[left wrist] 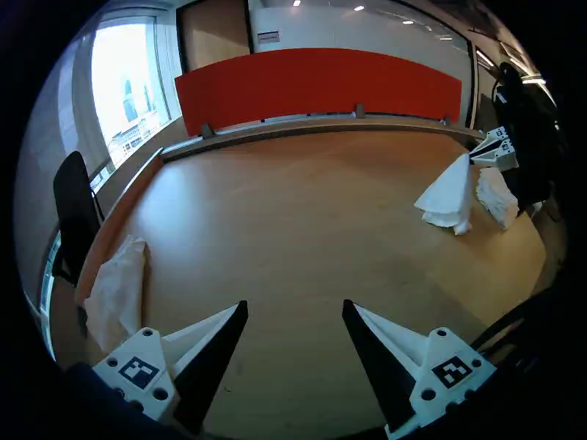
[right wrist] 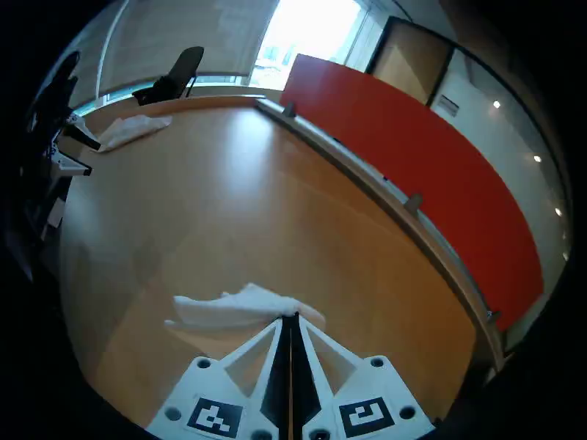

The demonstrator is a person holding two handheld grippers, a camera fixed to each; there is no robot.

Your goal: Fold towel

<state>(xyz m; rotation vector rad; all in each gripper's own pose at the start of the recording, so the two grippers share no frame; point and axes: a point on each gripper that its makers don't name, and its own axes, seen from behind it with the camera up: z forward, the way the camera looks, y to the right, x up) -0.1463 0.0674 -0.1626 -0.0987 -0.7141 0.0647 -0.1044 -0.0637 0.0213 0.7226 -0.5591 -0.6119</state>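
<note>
Right gripper view is showing the right gripper (right wrist: 291,318) pinching the near edge of the white towel (right wrist: 235,308), the cloth bunching on the wooden table (right wrist: 220,198) just beyond its tips. The left gripper (left wrist: 293,303) is hovering spread open, well apart from it.

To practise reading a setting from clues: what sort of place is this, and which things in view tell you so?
Probably an office or meeting room: a long wooden desk backed by a red divider screen, with a black office chair beside large windows.
</note>
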